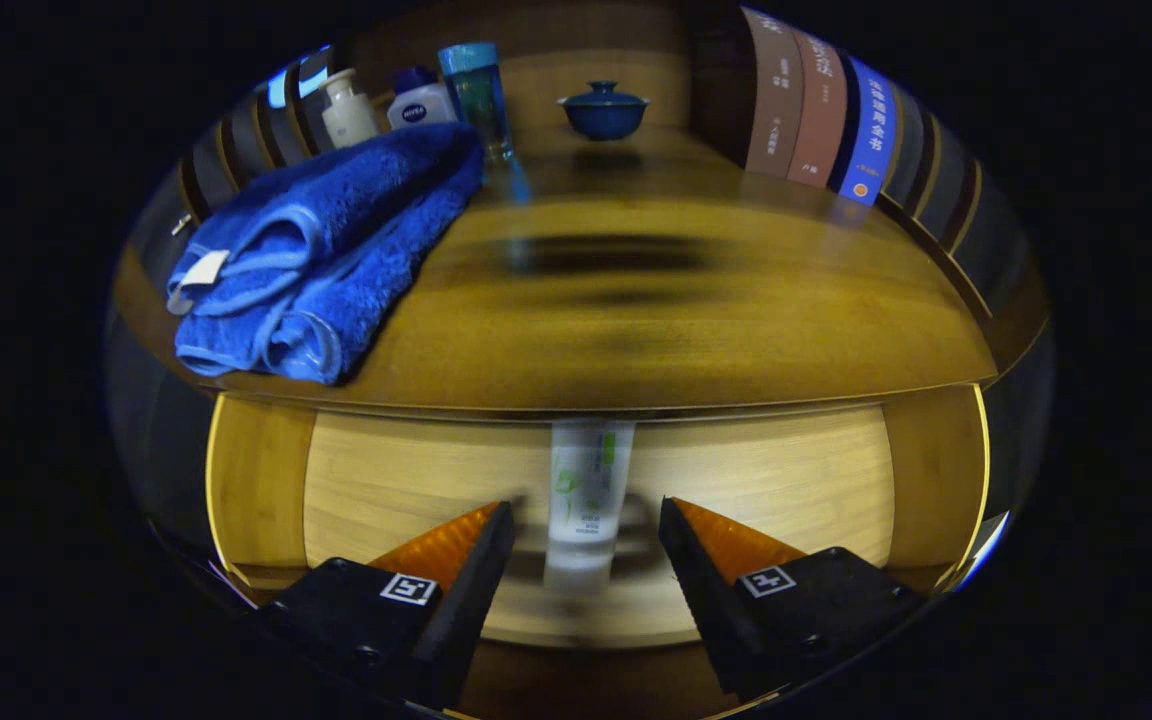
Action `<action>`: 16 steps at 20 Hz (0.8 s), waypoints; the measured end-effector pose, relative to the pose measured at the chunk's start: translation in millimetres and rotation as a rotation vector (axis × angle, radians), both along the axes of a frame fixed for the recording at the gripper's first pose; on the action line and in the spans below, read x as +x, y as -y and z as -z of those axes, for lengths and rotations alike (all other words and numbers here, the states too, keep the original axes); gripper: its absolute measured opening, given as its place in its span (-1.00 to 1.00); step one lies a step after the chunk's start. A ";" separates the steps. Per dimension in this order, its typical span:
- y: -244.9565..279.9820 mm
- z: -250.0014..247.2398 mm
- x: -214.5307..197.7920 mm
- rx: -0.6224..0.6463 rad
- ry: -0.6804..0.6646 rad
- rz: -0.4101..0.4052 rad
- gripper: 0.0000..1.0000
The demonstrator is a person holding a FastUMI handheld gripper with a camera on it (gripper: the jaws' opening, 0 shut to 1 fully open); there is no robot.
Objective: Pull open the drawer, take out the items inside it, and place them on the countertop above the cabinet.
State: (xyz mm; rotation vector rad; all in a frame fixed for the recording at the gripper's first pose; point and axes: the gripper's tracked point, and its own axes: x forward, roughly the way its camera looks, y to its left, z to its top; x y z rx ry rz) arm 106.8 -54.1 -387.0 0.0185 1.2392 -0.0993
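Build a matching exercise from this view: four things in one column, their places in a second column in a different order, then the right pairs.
Things
1. white tube
2. blue towel
3. lidded blue bowl
4. books

Places
A. upright along the countertop's side, beyond the bowl's level
B. folded on the countertop, in front of the bottles
C. in the open drawer, between the spread fingers of the hand-held gripper, untouched
D. alone at the back of the countertop

Pairs: 1-C, 2-B, 3-D, 4-A
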 end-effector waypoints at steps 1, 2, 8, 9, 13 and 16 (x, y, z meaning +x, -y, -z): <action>0.5 1.5 1.9 -0.004 -0.009 -0.002 0.80; 0.7 5.9 2.4 -0.007 -0.022 0.000 0.77; -1.2 28.9 -7.4 0.012 -0.134 0.016 0.56; -1.0 33.4 -12.1 0.014 -0.158 0.016 0.54; 0.5 31.0 -11.0 -0.007 -0.165 -0.016 0.17; 1.6 33.5 -13.4 -0.008 -0.157 -0.038 -0.22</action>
